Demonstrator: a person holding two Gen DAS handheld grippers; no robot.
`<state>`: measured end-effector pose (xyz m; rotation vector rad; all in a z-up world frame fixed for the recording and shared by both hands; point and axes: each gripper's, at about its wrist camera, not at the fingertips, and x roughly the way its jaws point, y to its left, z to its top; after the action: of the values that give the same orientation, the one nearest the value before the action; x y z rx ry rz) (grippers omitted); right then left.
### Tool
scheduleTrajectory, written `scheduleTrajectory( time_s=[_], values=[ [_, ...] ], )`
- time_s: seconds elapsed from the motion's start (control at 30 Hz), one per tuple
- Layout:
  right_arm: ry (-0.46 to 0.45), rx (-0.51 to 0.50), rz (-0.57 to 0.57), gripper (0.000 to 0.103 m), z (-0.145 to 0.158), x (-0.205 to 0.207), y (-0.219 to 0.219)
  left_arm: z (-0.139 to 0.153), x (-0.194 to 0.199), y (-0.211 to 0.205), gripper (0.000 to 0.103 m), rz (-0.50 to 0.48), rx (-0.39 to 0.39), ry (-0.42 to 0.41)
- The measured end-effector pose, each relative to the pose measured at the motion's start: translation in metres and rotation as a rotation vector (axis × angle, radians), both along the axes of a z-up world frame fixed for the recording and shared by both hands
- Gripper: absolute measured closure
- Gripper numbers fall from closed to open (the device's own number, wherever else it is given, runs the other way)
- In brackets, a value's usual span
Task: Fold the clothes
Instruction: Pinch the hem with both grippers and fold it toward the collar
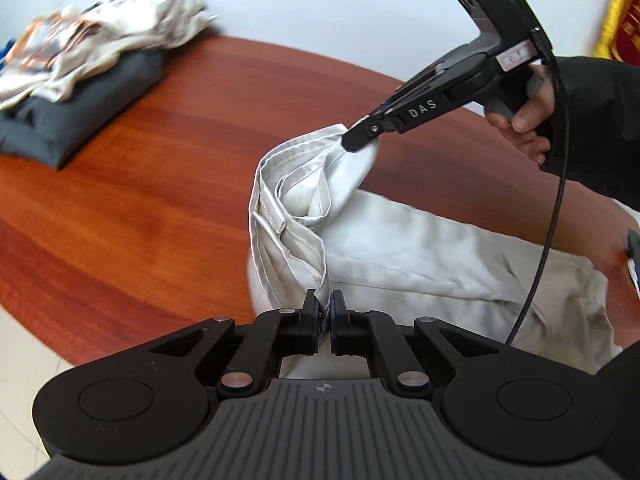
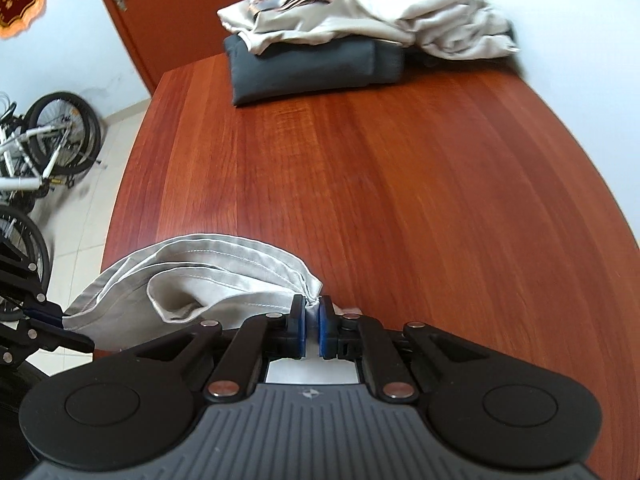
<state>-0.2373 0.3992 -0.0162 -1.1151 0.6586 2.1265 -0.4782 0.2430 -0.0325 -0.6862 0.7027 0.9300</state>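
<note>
Both the left gripper (image 1: 325, 304) and right gripper (image 2: 313, 320) pinch the hem of the soft, light-grey cotton trousers (image 1: 420, 248) near the wooden tabletop's (image 2: 380, 168) near edge; probably limp, best held at corners.

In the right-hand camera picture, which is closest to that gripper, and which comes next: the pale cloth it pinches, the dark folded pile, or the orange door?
From the right gripper:
1. Pale cloth, clamped between its fingers, spreading left.
2. Dark folded pile, at the far end of the table, under crumpled beige clothes.
3. Orange door, beyond the table, upper left.
</note>
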Motion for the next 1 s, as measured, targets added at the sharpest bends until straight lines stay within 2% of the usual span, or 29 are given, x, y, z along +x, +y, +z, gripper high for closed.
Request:
scheduleTrajectory(
  time_s=[0.27,0.47,0.67,0.83,0.93,1.0],
  values=[
    [0.002,0.028,-0.050,0.096,0.009,0.070,-0.051,0.007,0.070,-0.041,0.098,-0.178,0.011,0.020],
    [-0.012,0.029,-0.091,0.096,0.004,0.115,-0.084,0.001,0.120,-0.069,0.098,-0.327,0.003,0.035],
    [-0.036,0.018,-0.155,0.096,-0.017,0.160,-0.122,-0.015,0.152,-0.084,0.097,-0.414,-0.027,0.052],
    [-0.050,0.033,-0.204,0.095,-0.035,0.175,-0.139,-0.034,0.172,-0.096,0.097,-0.474,-0.043,0.083],
    [-0.065,0.037,-0.234,0.092,-0.048,0.179,-0.147,-0.043,0.185,-0.106,0.092,-0.544,-0.048,0.108],
    [-0.077,0.046,-0.249,0.082,-0.053,0.181,-0.152,-0.048,0.189,-0.111,0.090,-0.571,-0.057,0.114]
  ],
)
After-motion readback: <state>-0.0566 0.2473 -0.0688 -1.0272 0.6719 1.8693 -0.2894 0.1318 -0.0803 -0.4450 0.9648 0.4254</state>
